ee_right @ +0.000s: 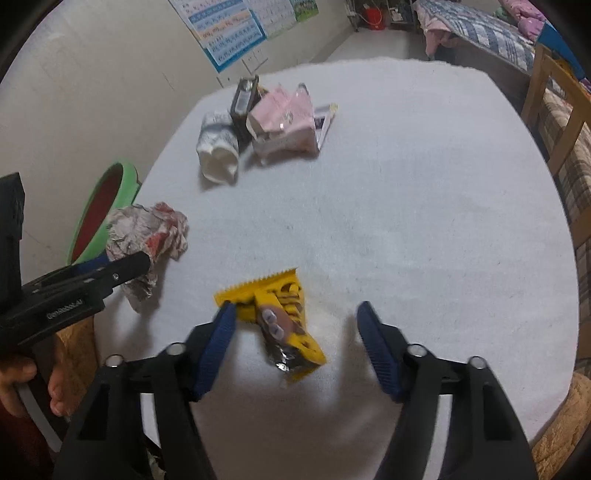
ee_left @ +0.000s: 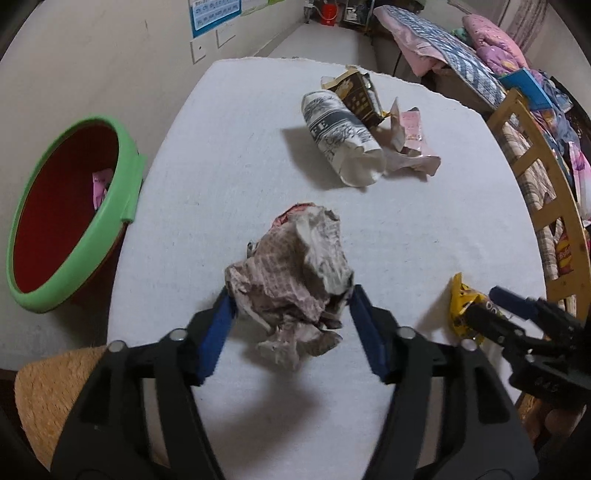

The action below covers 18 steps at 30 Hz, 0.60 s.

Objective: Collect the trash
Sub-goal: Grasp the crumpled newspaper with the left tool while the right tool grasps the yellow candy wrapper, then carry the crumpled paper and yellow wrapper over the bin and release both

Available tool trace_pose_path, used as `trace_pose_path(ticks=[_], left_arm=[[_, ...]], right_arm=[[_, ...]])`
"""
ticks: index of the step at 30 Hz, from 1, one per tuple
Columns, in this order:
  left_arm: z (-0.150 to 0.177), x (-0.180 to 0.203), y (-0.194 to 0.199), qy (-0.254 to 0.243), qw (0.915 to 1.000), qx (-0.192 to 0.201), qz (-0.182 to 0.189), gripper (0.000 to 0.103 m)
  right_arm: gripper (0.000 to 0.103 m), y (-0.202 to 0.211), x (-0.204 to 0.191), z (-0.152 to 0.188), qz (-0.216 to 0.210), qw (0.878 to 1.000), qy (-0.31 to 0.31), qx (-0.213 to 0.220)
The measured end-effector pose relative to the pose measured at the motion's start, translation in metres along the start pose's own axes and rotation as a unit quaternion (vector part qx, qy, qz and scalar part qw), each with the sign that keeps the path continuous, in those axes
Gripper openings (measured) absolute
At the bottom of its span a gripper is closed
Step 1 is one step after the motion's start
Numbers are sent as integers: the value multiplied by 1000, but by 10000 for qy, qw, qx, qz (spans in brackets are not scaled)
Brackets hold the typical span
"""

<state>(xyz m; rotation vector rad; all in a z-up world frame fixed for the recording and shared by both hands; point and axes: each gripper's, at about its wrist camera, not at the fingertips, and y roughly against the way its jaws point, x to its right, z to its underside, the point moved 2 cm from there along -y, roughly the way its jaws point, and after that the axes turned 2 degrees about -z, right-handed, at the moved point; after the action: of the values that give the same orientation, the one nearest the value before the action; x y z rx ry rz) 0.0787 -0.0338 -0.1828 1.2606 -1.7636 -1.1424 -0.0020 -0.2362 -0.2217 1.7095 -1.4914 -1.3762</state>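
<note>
My left gripper (ee_left: 291,295) pinched the crumpled paper wad (ee_left: 291,273), the green-rimmed bin (ee_left: 74,206) well off to its left. My right gripper (ee_right: 295,314) stood spread around the yellow wrapper (ee_right: 277,314), only its left pad touching.

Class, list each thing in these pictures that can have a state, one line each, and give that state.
Left gripper: shut on paper wad.
Paper wad: crumpled, gripped.
Right gripper: open around yellow wrapper.
Yellow wrapper: torn, lying on table.
Bin: open, pink scrap inside.
Cup: on its side.

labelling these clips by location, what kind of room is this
Most likely a lived-in bedroom at home: a bed with a checked blanket and pink bedding, wall posters, and a table beside a wooden chair.
</note>
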Motion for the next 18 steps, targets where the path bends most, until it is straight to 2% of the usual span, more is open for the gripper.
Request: trace_pose_path(ticks=[3, 6, 7, 8, 9, 12, 18], left_arm=[[-2, 1, -1, 50, 10000, 4, 42, 65], [-4, 2, -3, 38, 10000, 14, 47, 65], [-4, 2, -4, 49, 10000, 19, 73, 63], [-5, 1, -4, 62, 9999, 17, 115, 59], [-5, 2, -3, 64, 9999, 8, 137, 51], [-4, 2, 1, 60, 9998, 74, 174, 45], [-1, -3, 17, 127, 9993, 326, 142, 43]], right_arm=[[49, -4, 0, 1, -11, 10000, -15, -50], [36, -2, 1, 4, -70, 9999, -61, -77], [27, -2, 0, 3, -112, 9999, -84, -71], [24, 0, 0, 3, -125, 9999, -85, -59], [24, 2, -1, 4, -118, 9999, -79, -45], [23, 7, -5, 4, -113, 9999, -64, 26], [23, 22, -16, -5, -200, 9994, -31, 273]])
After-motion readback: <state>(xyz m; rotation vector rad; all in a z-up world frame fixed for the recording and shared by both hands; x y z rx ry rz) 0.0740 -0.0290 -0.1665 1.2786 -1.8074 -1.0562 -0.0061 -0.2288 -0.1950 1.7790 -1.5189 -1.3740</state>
